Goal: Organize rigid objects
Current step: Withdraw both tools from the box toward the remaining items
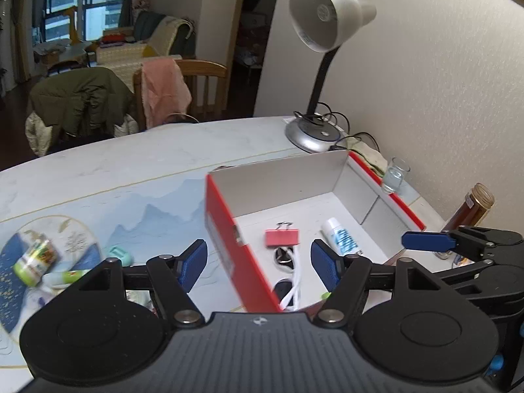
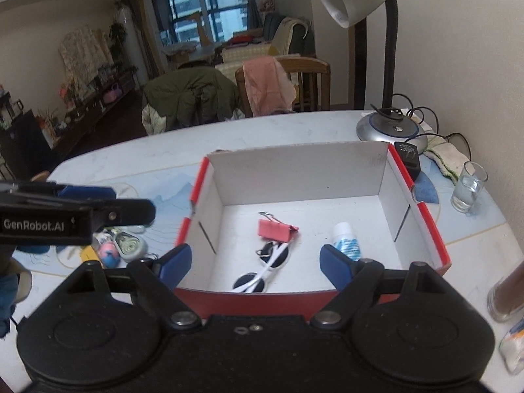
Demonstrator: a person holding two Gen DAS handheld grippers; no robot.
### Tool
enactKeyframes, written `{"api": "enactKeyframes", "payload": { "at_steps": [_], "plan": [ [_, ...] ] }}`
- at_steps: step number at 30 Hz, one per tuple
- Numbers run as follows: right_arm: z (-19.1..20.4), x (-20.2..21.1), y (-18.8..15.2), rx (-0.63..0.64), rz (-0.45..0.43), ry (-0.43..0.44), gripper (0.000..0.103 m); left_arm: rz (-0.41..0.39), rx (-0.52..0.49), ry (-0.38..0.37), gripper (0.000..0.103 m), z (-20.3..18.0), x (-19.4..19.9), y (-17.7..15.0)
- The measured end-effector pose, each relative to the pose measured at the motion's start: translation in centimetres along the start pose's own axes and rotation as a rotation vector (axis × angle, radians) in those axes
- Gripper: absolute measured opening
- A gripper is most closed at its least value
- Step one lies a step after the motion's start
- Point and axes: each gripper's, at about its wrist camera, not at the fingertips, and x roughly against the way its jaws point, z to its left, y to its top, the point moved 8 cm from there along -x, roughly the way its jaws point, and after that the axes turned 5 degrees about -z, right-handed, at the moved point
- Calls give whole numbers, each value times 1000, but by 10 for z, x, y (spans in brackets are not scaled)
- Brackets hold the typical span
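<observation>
We hold both grippers empty, left gripper (image 1: 258, 263) fingers apart, right gripper (image 2: 255, 267) fingers apart — red box (image 2: 435, 229) ahead, binder clip (image 2: 276, 229), sunglasses (image 2: 262, 270), small bottle (image 2: 347, 240) inside.

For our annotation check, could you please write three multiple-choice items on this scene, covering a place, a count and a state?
1. Where is the binder clip?
A. in the box
B. under the lamp
C. in the glass

2. How many items lie in the box?
A. one
B. three
C. five

3. How is the right gripper?
A. shut on the sunglasses
B. open, empty
C. shut on the tube

Answers: 1 A, clip lies on the box floor; 2 B, clip, sunglasses, tube; 3 B, fingers apart, nothing between the pads.
</observation>
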Motion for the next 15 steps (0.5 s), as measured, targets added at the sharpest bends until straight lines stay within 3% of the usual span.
{"api": "enactKeyframes", "payload": {
  "at_steps": [7, 10, 15],
  "plan": [
    [28, 9, -5, -14, -37, 25, 92, -31, 34, 27, 70, 32, 30, -15],
    [43, 13, -8, -7, -52, 43, 95, -35, 45, 26, 80, 45, 41, -20],
    [71, 14, -12, 13, -61, 79, 98, -52, 60, 33, 84, 67, 58, -28]
  ]
}}
